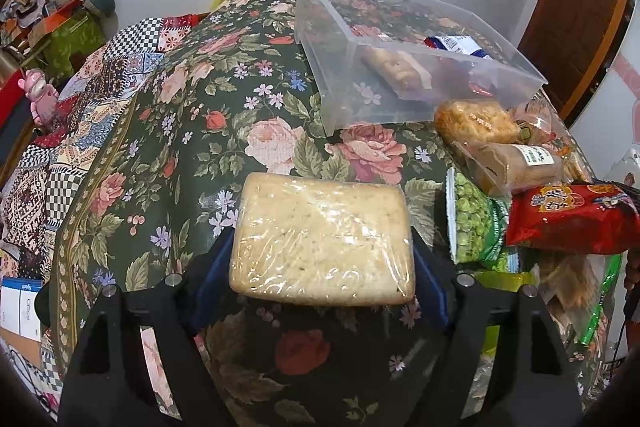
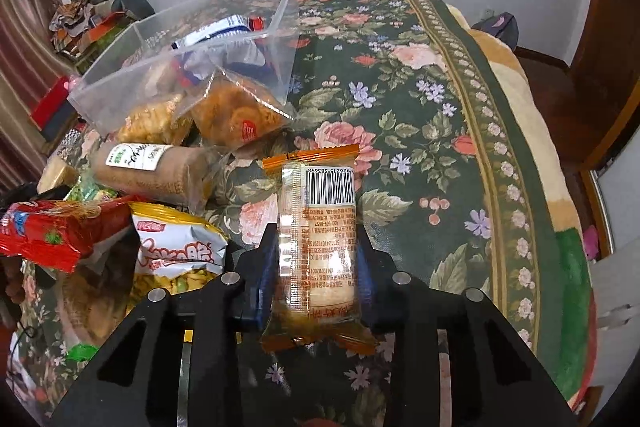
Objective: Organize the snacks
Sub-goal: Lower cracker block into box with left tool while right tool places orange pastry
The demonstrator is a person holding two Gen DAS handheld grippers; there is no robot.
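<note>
My left gripper is shut on a pale rice cake block wrapped in clear film, held above the floral cloth. My right gripper is shut on an orange-edged biscuit packet with a barcode, held upright above the cloth. A clear plastic bin stands at the back right in the left wrist view, with a few snacks inside. It shows in the right wrist view at the upper left.
A pile of loose snacks lies by the bin: a green pea bag, a red packet, a brown roll, a fried snack bag, a yellow chip bag. The floral cloth drops off at the right edge.
</note>
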